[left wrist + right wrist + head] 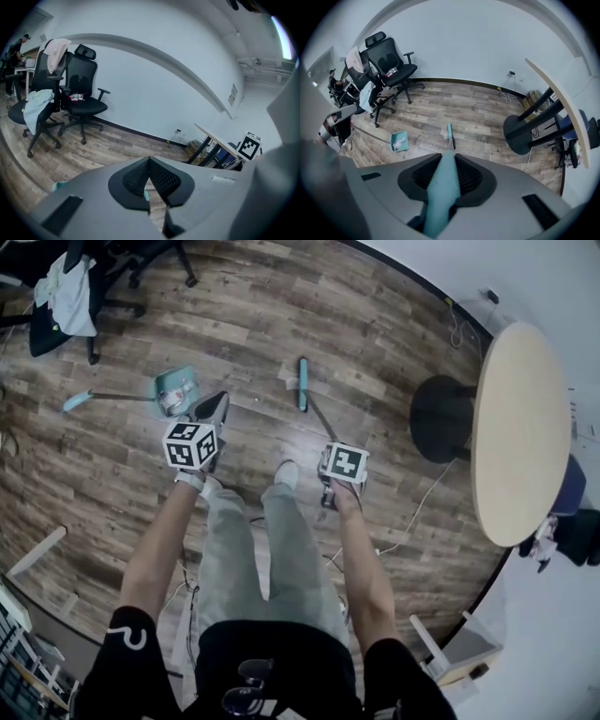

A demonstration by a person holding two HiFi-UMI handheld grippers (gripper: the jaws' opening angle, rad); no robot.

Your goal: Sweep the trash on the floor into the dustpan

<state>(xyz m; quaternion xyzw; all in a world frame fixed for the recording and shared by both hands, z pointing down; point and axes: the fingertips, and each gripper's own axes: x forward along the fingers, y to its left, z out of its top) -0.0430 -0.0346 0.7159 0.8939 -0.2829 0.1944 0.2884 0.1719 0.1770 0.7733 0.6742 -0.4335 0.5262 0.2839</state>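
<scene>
A teal dustpan [175, 388] lies on the wood floor ahead on the left, its long handle [103, 397] running off to the left. White crumpled trash [172, 402] sits inside the pan. The teal broom head [302, 383] rests on the floor to the dustpan's right, apart from it. My right gripper [334, 454] is shut on the broom handle [440, 187], which runs down to the broom head [450, 133]. The right gripper view also shows the dustpan [399, 140]. My left gripper [212, 411] hovers just right of the pan; its jaws [149, 161] are shut and hold nothing.
A round wooden table [520, 427] on a black base [442, 418] stands to the right. Black office chairs [66, 296] draped with cloth are at the far left. A white cable [412, 521] trails across the floor by my right side. The wall curves behind the table.
</scene>
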